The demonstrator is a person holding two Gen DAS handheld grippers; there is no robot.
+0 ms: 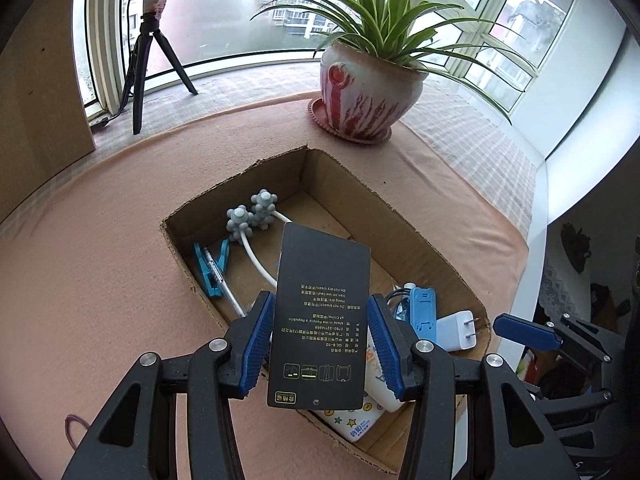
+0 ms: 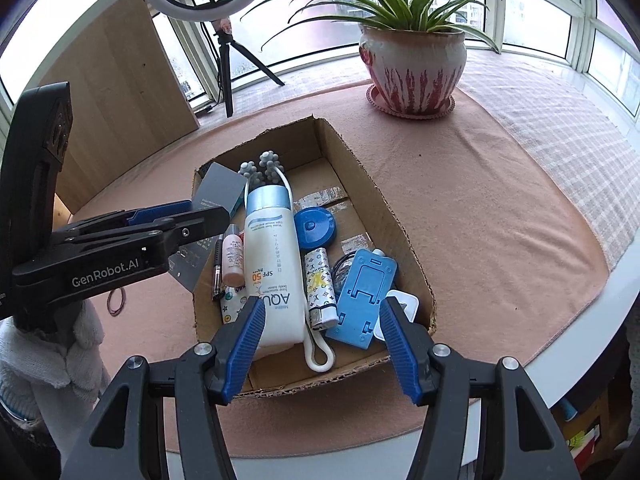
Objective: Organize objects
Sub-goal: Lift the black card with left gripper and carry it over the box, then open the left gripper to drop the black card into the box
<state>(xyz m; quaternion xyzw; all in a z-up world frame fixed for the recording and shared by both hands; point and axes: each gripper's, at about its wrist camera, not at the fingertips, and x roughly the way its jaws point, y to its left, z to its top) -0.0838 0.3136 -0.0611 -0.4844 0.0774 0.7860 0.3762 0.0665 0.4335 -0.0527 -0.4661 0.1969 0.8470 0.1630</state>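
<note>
My left gripper is shut on a flat black card with gold print and holds it upright over the open cardboard box. In the right wrist view the left gripper hangs over the box's left side with the card sticking out of it. My right gripper stands open above the near end of the box, nothing between its fingers. In the box lie a white sunscreen bottle, a blue phone stand, a round blue lid, a patterned tube and a grey ball massager.
A potted plant stands behind the box on the pink cloth. A ring light on a tripod and a wooden board are at the back left. A hair tie lies left of the box. The table edge curves at right.
</note>
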